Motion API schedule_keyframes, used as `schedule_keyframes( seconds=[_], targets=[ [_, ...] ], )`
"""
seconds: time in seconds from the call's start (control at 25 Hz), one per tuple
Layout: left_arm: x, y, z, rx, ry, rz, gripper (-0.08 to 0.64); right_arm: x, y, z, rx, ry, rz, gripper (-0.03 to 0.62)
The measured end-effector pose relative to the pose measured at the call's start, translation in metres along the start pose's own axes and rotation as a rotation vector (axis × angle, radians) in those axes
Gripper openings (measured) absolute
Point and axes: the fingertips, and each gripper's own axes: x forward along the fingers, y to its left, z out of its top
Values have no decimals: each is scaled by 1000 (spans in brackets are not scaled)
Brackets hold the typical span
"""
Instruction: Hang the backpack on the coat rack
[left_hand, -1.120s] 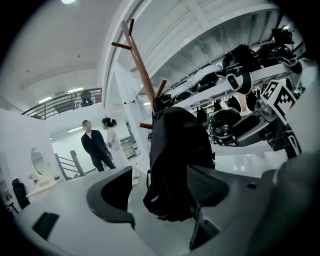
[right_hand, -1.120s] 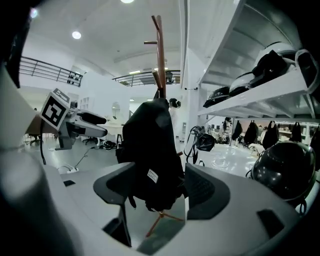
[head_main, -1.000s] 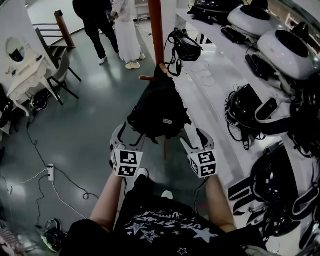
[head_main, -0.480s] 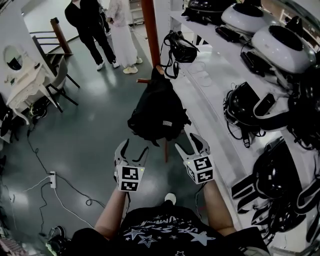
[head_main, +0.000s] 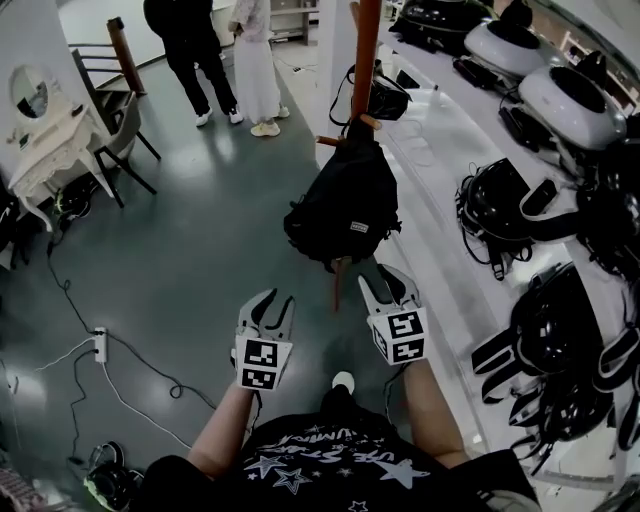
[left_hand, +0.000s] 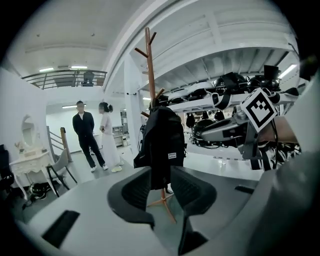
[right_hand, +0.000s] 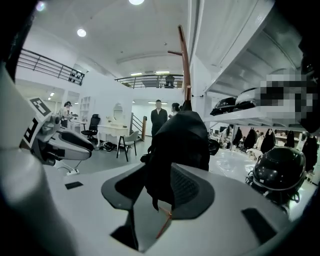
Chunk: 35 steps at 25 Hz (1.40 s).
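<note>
The black backpack (head_main: 345, 205) hangs by its top from a peg of the brown wooden coat rack (head_main: 365, 40). Both grippers sit below it in the head view, clear of the bag. My left gripper (head_main: 268, 300) and my right gripper (head_main: 385, 275) each have their jaws closing, with only air between them. In the left gripper view the backpack (left_hand: 162, 145) hangs beyond the jaws on the rack (left_hand: 149, 65). In the right gripper view the backpack (right_hand: 180, 145) also hangs past the jaws, untouched.
Two people (head_main: 215, 50) stand at the back. A white dressing table and chair (head_main: 50, 140) are at the left. A long white shelf (head_main: 440, 150) with helmets and headsets runs along the right. Cables and a power strip (head_main: 100, 345) lie on the floor.
Both grippers have drawn back from the backpack toward the person, and their jaws have narrowed. The backpack stays hanging on the rack.
</note>
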Motion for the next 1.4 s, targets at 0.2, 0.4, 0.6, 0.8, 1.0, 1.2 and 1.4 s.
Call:
schedule_keyframes(
  seconds=[0.2,0.4,0.6,0.8,1.0,1.2,1.4],
  targets=[
    [-37,3,-15,-15,-1,-51,41,-27,33,4,-7,-15,-53,52],
    [-72,-1,-35,-50,22,-124,20,-53,68,5,-18,-31,-82,12],
    [-108,1,-61,-16,49,-155,17,-80,111,1,-74,-16,-93,11],
    [-147,1,-80,-10,56,-171,17,-109,151,-8,-90,6,-88,11],
    [-186,3,-101,-14,64,-173,17,-136,186,-19,-86,31,-83,11],
    [-217,-2,-120,-18,62,-179,17,-160,214,-34,-73,45,-90,11],
    [-230,-7,-135,-26,58,-192,17,-177,229,-49,-69,67,-93,11]
  ],
)
